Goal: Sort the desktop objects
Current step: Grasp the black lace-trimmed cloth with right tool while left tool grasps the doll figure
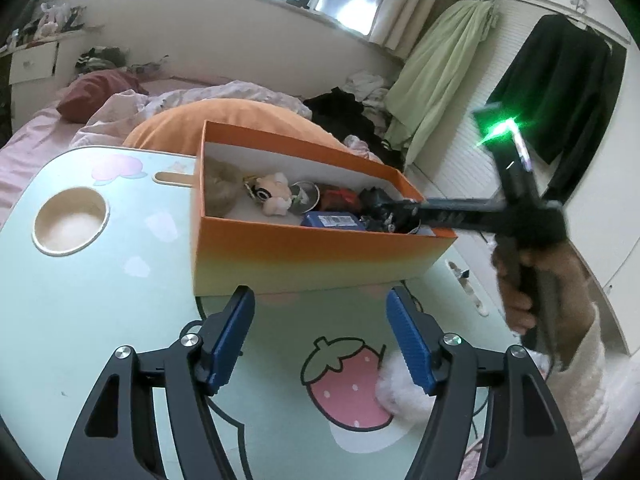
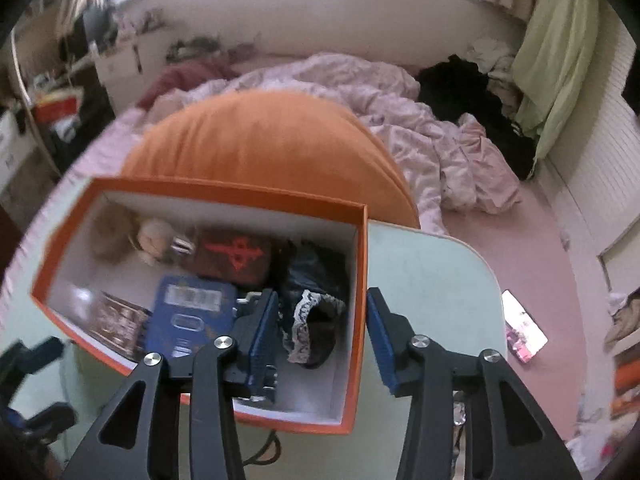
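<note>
Behind your desk you see an orange cushion [image 2: 264,148] on the bed, a rumpled pink quilt [image 2: 440,136] beside it, and a phone [image 2: 525,325] lying on the pink floor.

No lettering is legible (the blue box's [image 2: 188,316] barcode label blurs).

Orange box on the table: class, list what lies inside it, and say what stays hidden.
Inside the orange box: a blue packet, a dark red pouch, black lace-trimmed fabric, a plush toy and a tan fluffy thing. Whatever lies beneath these is covered.
</note>
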Demonstrator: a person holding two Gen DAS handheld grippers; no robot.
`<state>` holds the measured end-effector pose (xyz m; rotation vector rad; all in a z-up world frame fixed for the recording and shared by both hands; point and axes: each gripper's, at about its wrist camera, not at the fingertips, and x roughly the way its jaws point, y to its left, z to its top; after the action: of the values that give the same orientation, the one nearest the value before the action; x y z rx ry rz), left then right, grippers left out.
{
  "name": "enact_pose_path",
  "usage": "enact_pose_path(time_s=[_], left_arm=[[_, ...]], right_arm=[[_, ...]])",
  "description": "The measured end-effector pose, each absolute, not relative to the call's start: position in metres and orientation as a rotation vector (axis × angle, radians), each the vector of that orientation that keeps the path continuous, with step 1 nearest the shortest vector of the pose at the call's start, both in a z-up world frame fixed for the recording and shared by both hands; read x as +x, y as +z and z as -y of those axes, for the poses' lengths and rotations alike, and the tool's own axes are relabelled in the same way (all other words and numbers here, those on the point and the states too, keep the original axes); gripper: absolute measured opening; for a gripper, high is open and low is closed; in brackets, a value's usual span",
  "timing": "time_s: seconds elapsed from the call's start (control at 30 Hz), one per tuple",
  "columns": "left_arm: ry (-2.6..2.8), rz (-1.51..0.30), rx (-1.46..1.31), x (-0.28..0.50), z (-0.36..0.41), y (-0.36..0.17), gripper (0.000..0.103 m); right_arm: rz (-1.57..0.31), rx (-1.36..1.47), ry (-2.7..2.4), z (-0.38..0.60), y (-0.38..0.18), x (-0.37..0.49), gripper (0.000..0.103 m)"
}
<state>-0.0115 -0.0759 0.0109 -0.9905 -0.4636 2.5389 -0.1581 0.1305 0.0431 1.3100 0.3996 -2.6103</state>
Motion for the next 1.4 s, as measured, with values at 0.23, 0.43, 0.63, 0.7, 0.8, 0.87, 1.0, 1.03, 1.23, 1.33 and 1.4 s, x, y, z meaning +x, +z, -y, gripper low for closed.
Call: enact_pose_path(time_s=[0.23,0.43,0.63,0.7,0.8,0.87,1.0,1.03,1.23,1.33,1.4], left_arm=[[2.543,0.479,-0.977,-0.012,0.078,0.014,0.069],[2.515,0.5,-0.992,-0.015,0.077,0.01,0.069],[2.513,0.479,-0.986,-0.013,0.074,0.011,0.069],[2.522,0.474,-0.978,-0.012,0.075,0.013,0.069],[2.545,0.46,-0.96,-0.013,0.076,0.023,0.069],[2.578,0.431,-0.939,-0.017,0.075,0.034,0.069],[2.646,0.28,-1.002,-0.042,0.064,0.06,0.069],[2.642,0.242,-1.056,-0.053,0.059,0.062,0.069],[2.57,0.145,-1.371,-0.134,0.035,0.047,0.048],[2.623,0.04,-1.447,-0.161,0.027,0.036,0.044],[2.651,0.024,-1.451,-0.168,0.027,0.032,0.042]], right_arm=[[-0.153,1.115,-2.693,-0.161,0.063,-0.146,0.027],[-0.145,1.247,-2.511,-0.146,0.07,-0.155,0.04],[-0.319,1.438,-2.468,-0.121,0.036,-0.169,0.016],[-0.338,1.374,-2.485,-0.12,0.039,-0.162,0.012],[-0.156,1.196,-2.508,-0.136,0.061,-0.143,0.009],[0.005,1.033,-2.502,-0.154,0.084,-0.12,0.008],[0.274,0.872,-2.329,-0.187,0.101,-0.069,0.008],[0.315,0.883,-2.281,-0.192,0.095,-0.06,0.008],[0.41,1.141,-2.091,-0.197,0.016,-0.036,0.01],[0.375,1.212,-2.126,-0.199,-0.009,-0.035,0.012],[0.37,1.2,-2.144,-0.201,-0.011,-0.033,0.015]])
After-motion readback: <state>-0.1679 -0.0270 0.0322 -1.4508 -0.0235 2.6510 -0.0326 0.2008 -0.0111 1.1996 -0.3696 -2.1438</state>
